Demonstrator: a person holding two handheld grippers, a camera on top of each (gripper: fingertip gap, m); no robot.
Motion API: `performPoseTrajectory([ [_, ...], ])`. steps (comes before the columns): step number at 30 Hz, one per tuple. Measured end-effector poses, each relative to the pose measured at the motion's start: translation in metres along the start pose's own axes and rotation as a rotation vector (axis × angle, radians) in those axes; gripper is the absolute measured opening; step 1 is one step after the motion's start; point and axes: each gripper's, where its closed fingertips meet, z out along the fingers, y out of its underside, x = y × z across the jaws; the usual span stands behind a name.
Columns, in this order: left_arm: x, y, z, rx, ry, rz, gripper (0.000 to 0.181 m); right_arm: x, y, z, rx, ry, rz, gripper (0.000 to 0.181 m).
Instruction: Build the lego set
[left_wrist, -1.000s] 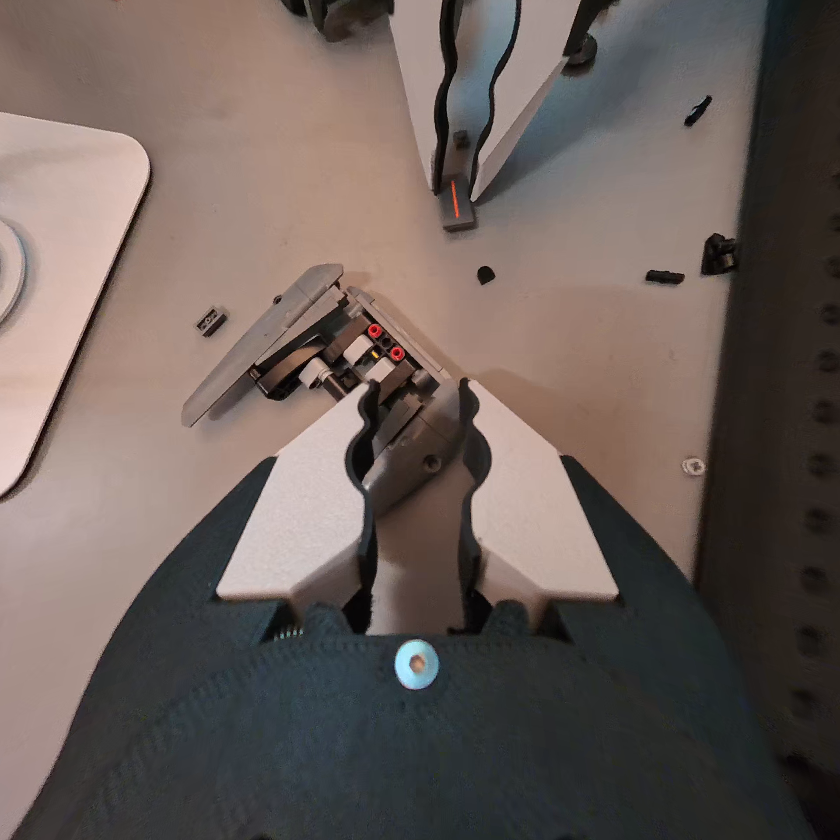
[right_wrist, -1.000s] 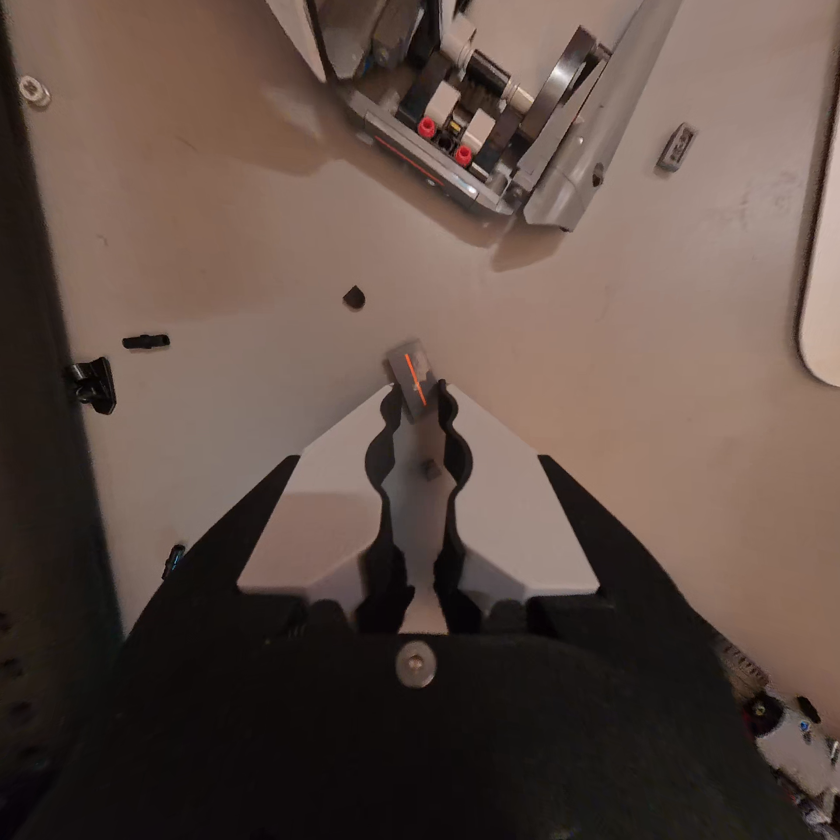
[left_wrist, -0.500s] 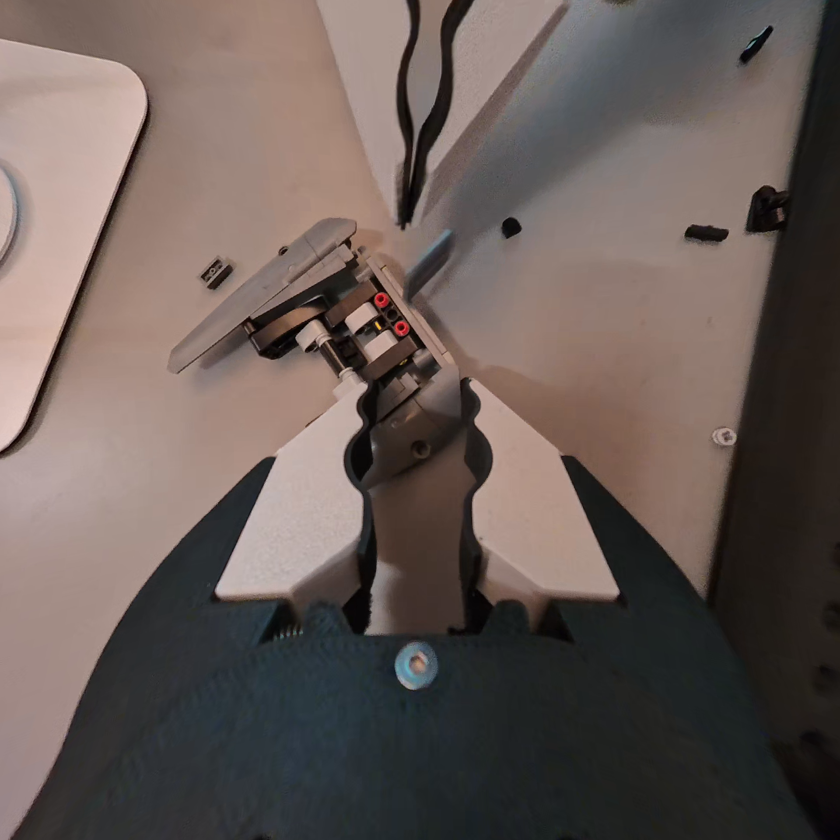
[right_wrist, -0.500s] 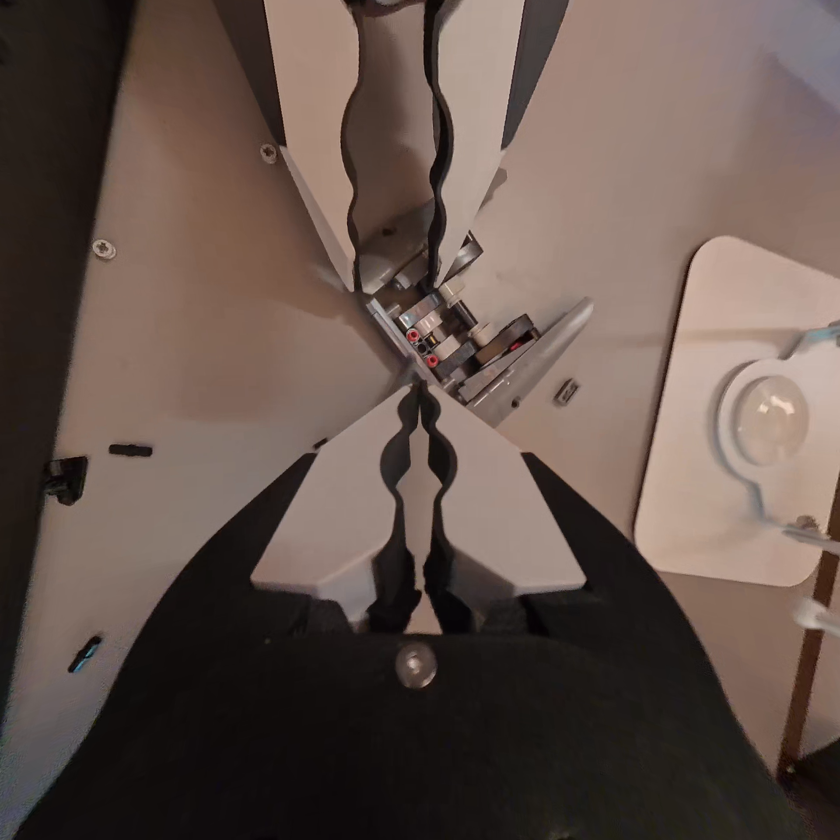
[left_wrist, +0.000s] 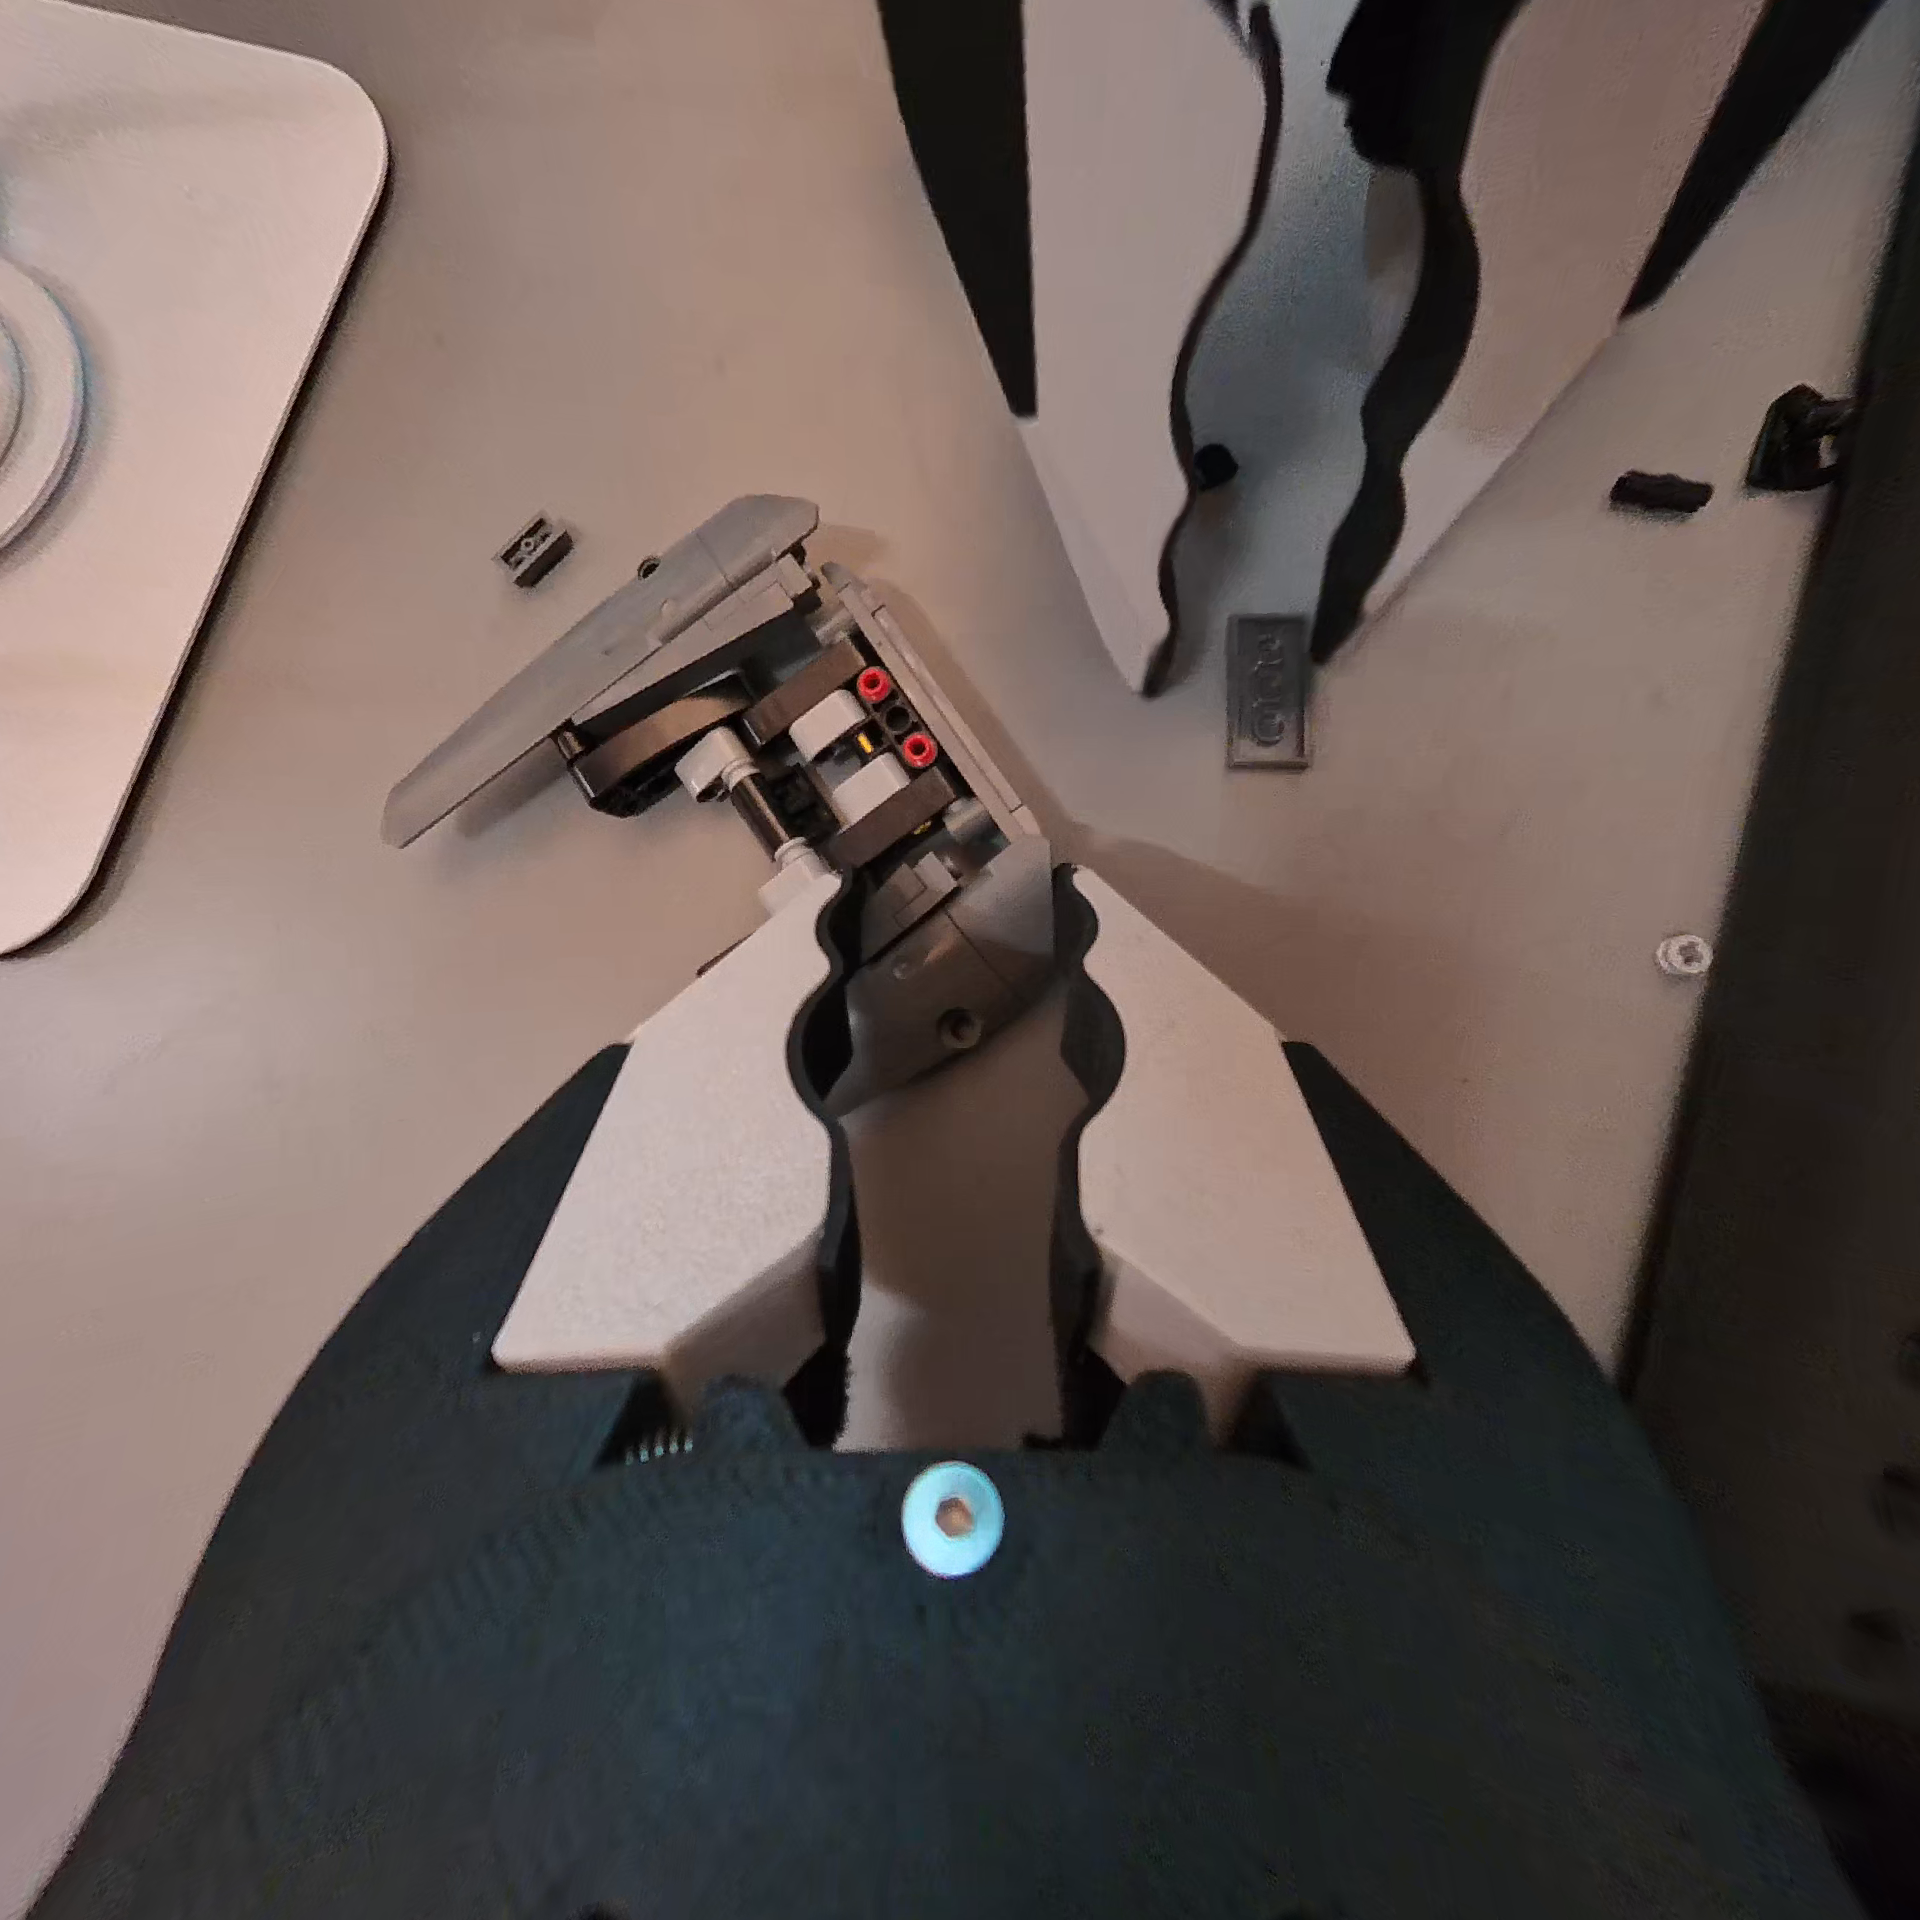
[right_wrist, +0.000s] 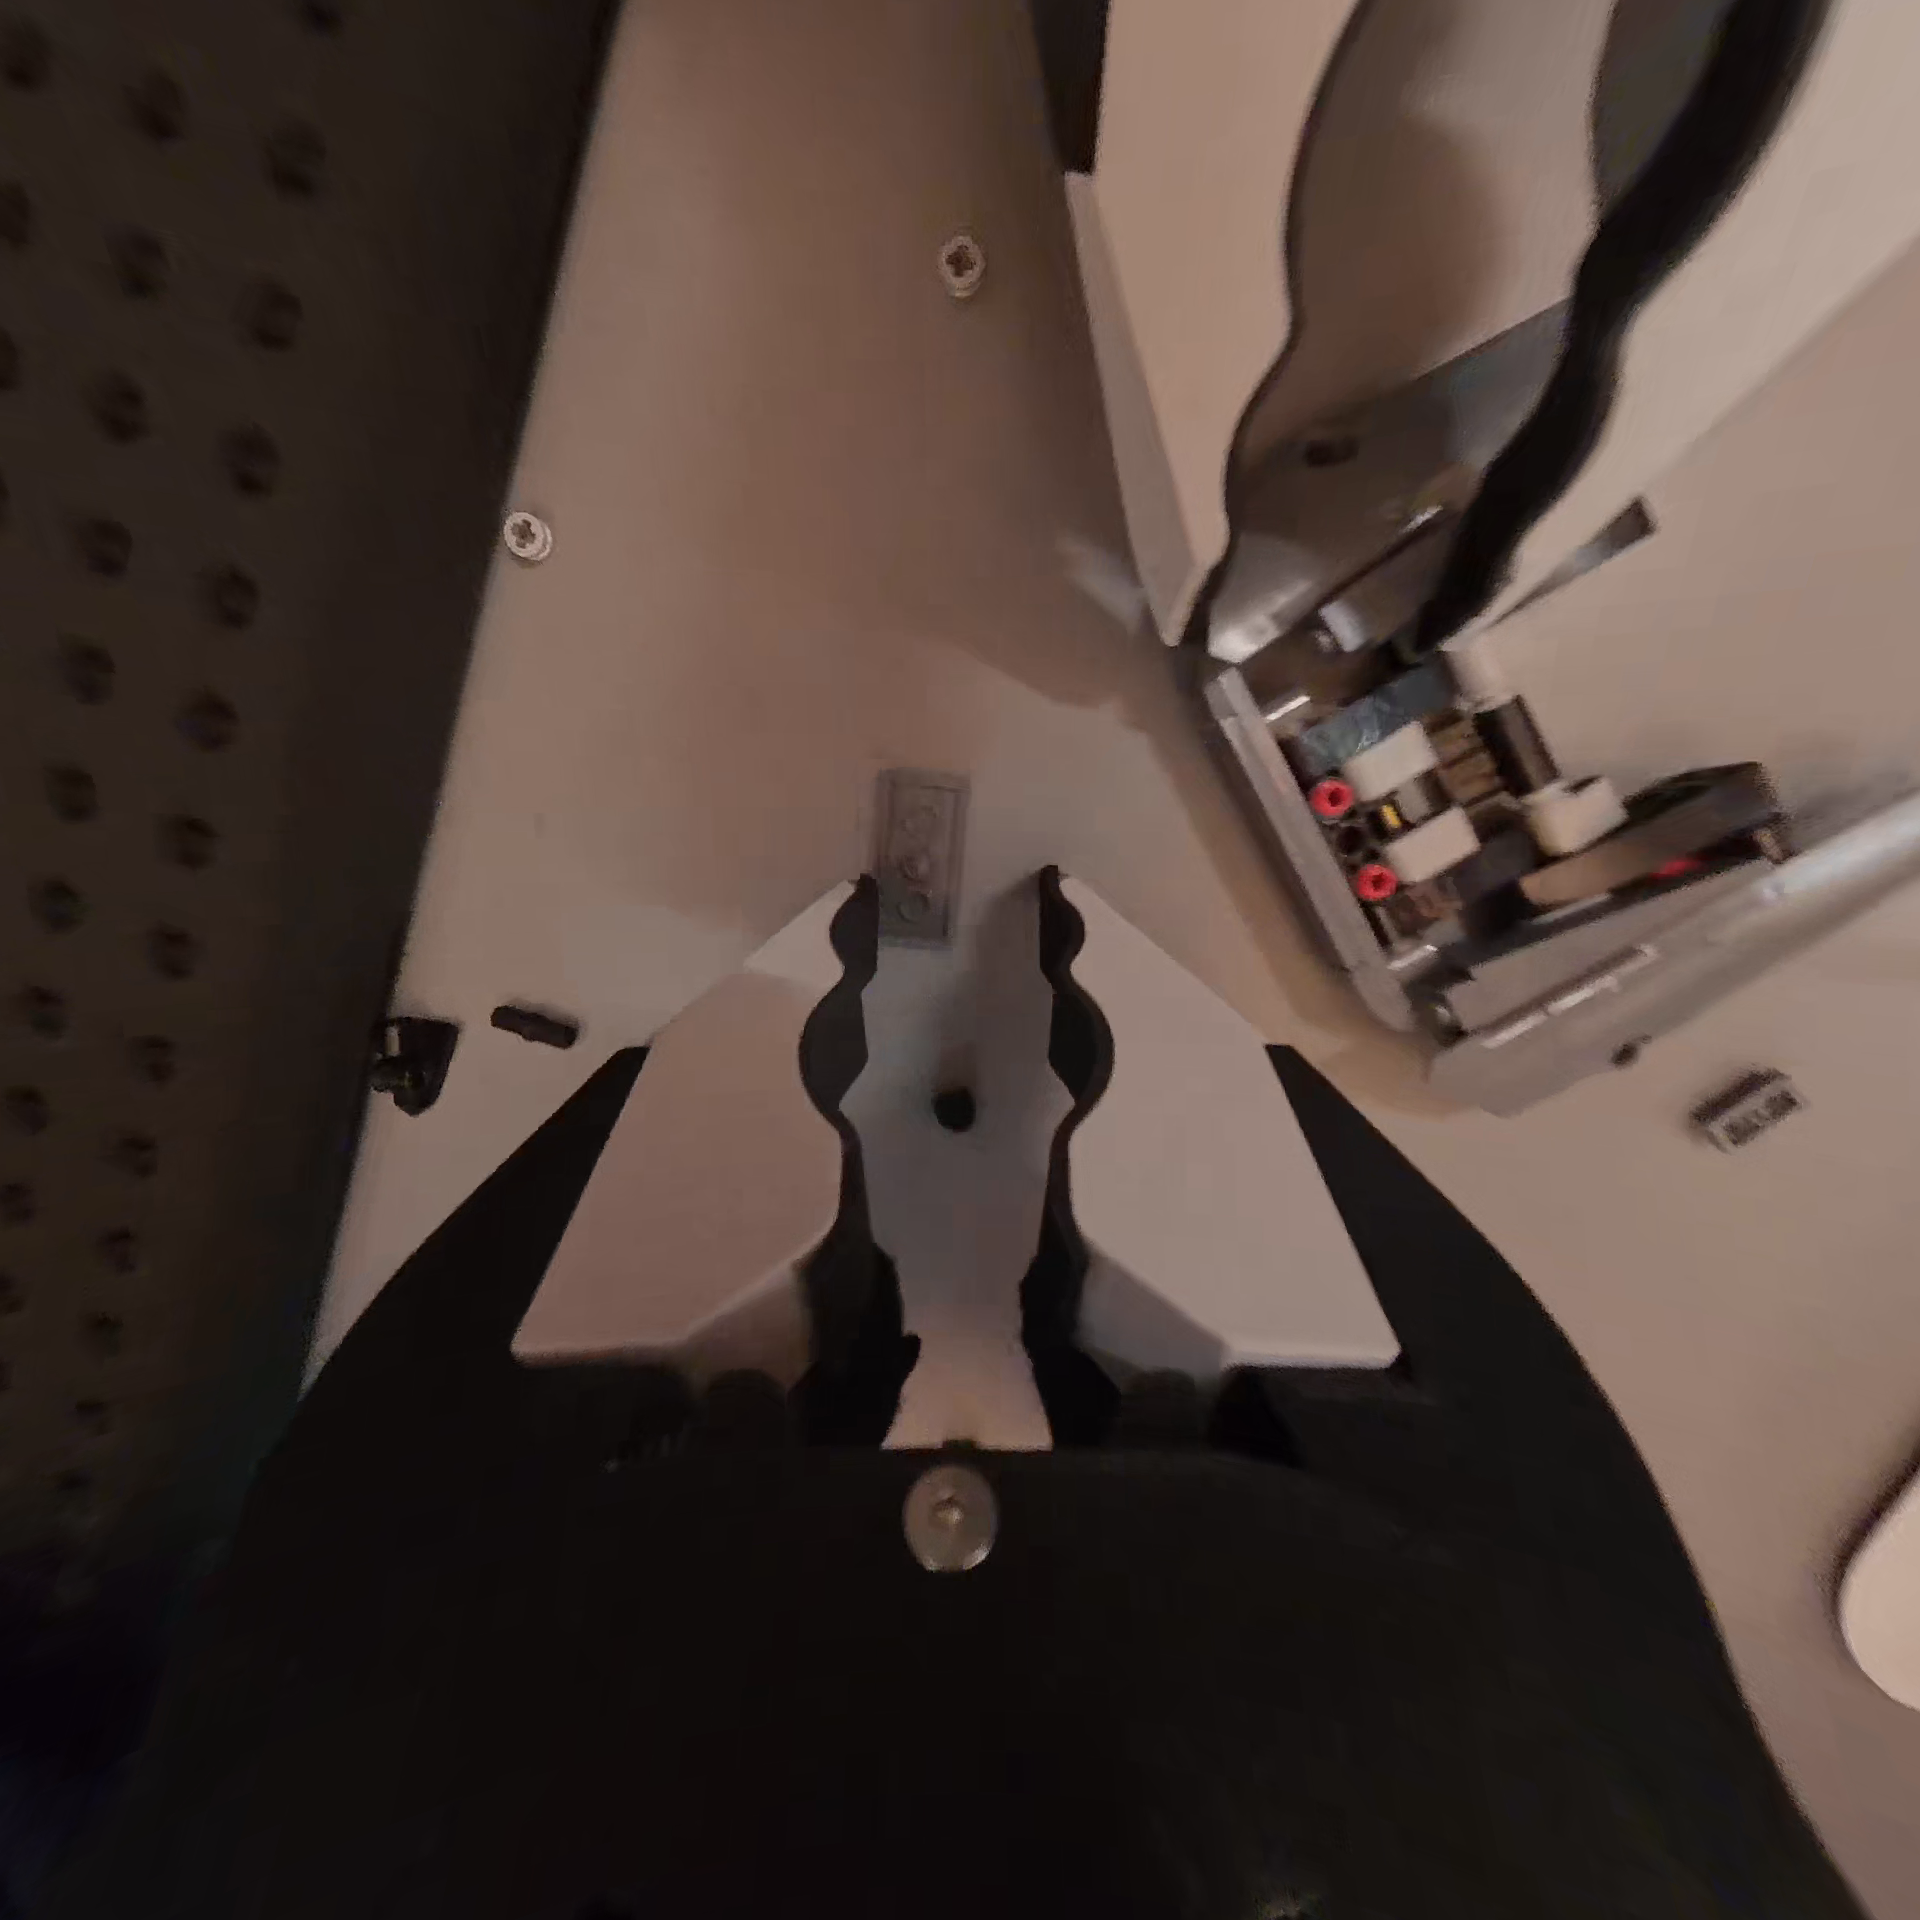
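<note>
— two grippers are in our sight. where does the lego model (left_wrist: 790, 727) lie against the left one?

— we see the left gripper (left_wrist: 951, 904) clamped on the model's rounded grey end, which sits wedged between its fingertips (left_wrist: 1070, 935). the rest of the model reaches out ahead of the jaws over the table (left_wrist: 644, 260), with its long grey wing panel (left_wrist: 603, 665) off to the left and its red pins (left_wrist: 894, 717) facing up.

— and the right gripper (right_wrist: 951, 883)?

— its jaws stand apart and we see nothing gripped between them. a small grey plate (right_wrist: 920, 857) lies flat on the table, studs up, right at the opening; its near end sits just inside the left fingertip (right_wrist: 857, 904), and we cannot tell whether the two touch.

— what else lies between those fingers?

— we spot a tiny black piece (right_wrist: 951, 1107) on the table farther back in the gap, apart from both fingers.

— how do the model and the plate stand to each other?

— in the left wrist view we find the plate lying to the right of the model, apart from it, under the right gripper's tips.

— loose bits?

— we note a small dark tile (left_wrist: 535, 540) just beside the wing panel, a black pin (left_wrist: 1660, 490) and a black clip (left_wrist: 1797, 436) near the dark perforated board (right_wrist: 208, 623), and a pale board (left_wrist: 156, 416) at the far left.
</note>
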Motion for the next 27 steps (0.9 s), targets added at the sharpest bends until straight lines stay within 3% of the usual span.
performPoseTrajectory([
  [2,0.0,0.001,0.0,-0.001,-0.003,-0.001,0.035,0.0,-0.001,0.002,-0.004,0.01,-0.006,0.028],
  [4,0.0,0.0,0.0,-0.001,-0.002,0.001,0.035,0.003,0.001,0.001,-0.012,0.036,-0.009,0.014],
  [13,0.005,-0.012,-0.008,0.065,0.004,0.029,0.035,0.007,0.004,-0.004,0.018,0.018,0.017,0.013],
  [18,0.022,-0.029,-0.006,0.103,0.012,0.14,0.035,0.017,-0.002,-0.026,0.146,0.012,0.088,0.013],
  [24,0.028,-0.05,0.0,0.118,-0.096,0.319,0.02,0.022,-0.001,-0.044,0.26,-0.062,0.195,0.013],
  [27,0.025,-0.048,0.007,0.076,-0.128,0.346,0.013,0.022,-0.002,-0.047,0.289,-0.09,0.212,0.013],
])
